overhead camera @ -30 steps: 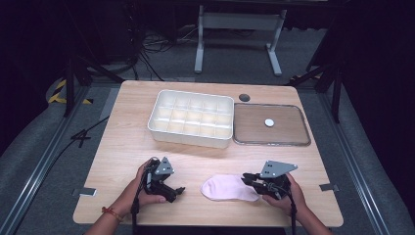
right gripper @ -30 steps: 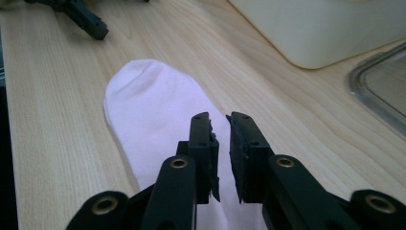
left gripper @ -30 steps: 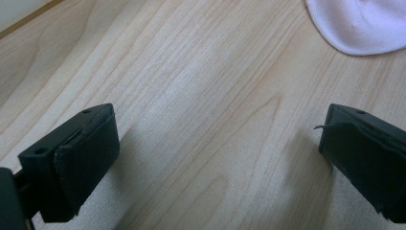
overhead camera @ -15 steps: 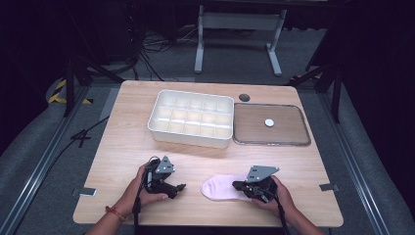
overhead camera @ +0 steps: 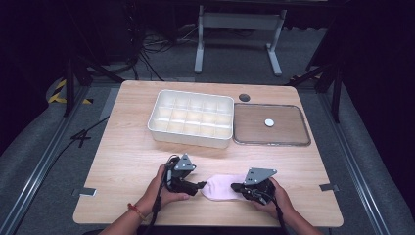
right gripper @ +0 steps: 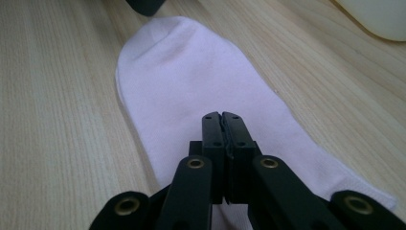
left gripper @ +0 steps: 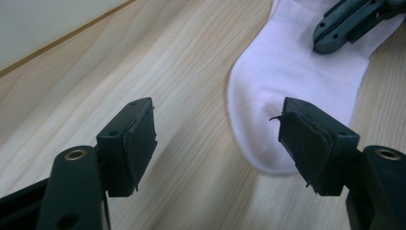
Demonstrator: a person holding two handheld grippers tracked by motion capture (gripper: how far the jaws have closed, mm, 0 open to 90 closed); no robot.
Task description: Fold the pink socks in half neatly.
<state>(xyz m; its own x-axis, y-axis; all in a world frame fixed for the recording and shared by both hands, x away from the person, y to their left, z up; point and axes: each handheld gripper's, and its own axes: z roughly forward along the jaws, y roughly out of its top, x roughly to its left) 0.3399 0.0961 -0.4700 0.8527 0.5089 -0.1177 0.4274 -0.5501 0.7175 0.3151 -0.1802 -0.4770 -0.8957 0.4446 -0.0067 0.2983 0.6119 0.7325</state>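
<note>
A pale pink sock (overhead camera: 222, 188) lies flat on the wooden table near its front edge, toe to the left. My left gripper (overhead camera: 201, 185) is at the toe end. In the left gripper view its jaws (left gripper: 218, 139) stand apart just above the wood, having just been closing, with the sock's toe (left gripper: 287, 72) by the right jaw. My right gripper (overhead camera: 235, 186) is shut, and its joined tips (right gripper: 223, 116) lie over the middle of the sock (right gripper: 182, 72). I see no fabric between them. The right gripper's tip (left gripper: 344, 24) rests on the sock at the far end.
A white compartment tray (overhead camera: 188, 139) stands at the back of the table. To its right lies a clear flat lid (overhead camera: 271, 143) with a small white disc (overhead camera: 269, 122) on it. A dark round spot (overhead camera: 244, 97) marks the tabletop behind them.
The right gripper slid left onto the sock and sank a little. The left gripper moved right up to the toe, and its jaws have narrowed.
</note>
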